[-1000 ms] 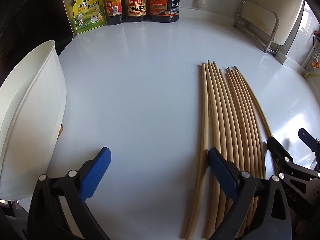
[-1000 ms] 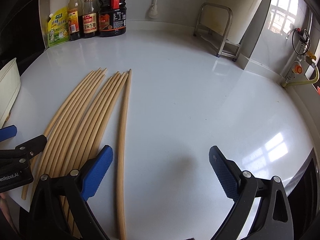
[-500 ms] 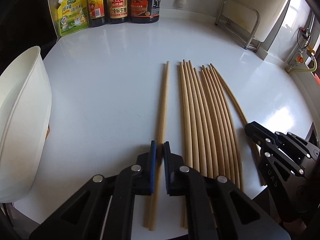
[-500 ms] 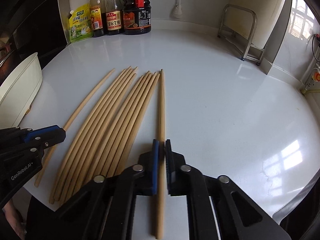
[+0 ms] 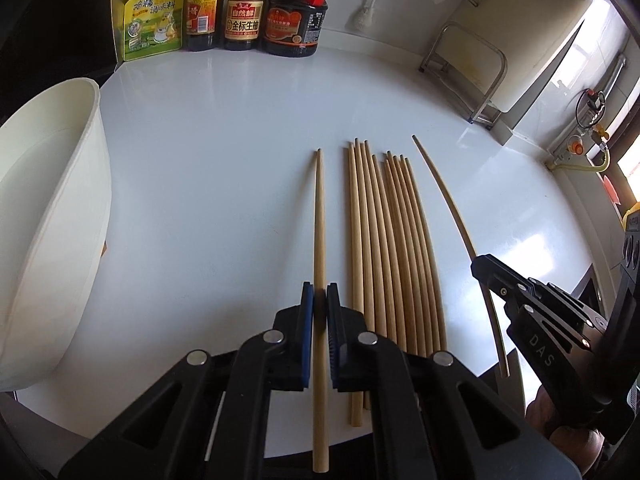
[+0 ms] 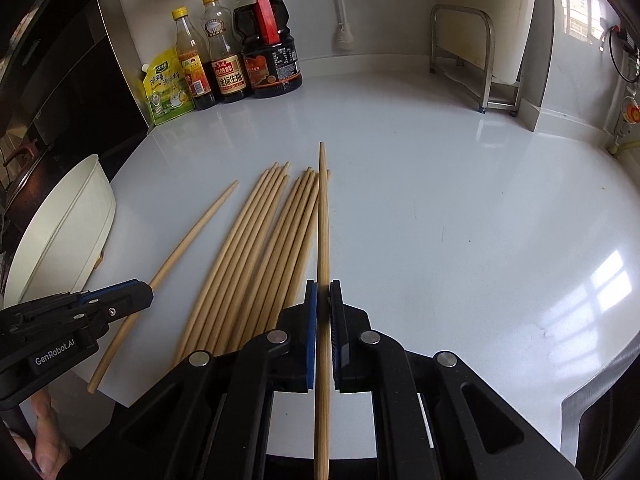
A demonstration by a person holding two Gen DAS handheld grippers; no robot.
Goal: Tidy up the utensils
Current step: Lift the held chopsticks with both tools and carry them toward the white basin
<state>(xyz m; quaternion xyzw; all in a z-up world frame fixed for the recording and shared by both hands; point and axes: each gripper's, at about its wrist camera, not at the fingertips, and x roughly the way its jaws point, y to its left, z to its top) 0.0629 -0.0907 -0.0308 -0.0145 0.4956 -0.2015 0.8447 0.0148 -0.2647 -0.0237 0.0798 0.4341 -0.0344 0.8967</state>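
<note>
Several wooden chopsticks [image 5: 384, 240] lie side by side on the white counter [image 5: 224, 152]. In the left wrist view my left gripper [image 5: 320, 292] is shut on one chopstick [image 5: 319, 220], held left of the row and pointing away. At the right edge of that view, the right gripper [image 5: 486, 270] holds another chopstick [image 5: 448, 200]. In the right wrist view my right gripper [image 6: 323, 290] is shut on its chopstick [image 6: 323, 220], raised over the right side of the row [image 6: 260, 248]. The left gripper [image 6: 138, 294] grips its chopstick [image 6: 192, 236] at lower left.
A white tub [image 5: 60, 240] stands at the counter's left edge. Sauce bottles [image 5: 240, 12] and a yellow-green pouch [image 5: 150, 20] line the back wall. A metal rack [image 5: 480, 76] with a board stands back right. The counter's near edge runs under both grippers.
Both grippers went from wide open to shut, each on one chopstick. Both then rose a little, and the two chopsticks now sit apart from the row.
</note>
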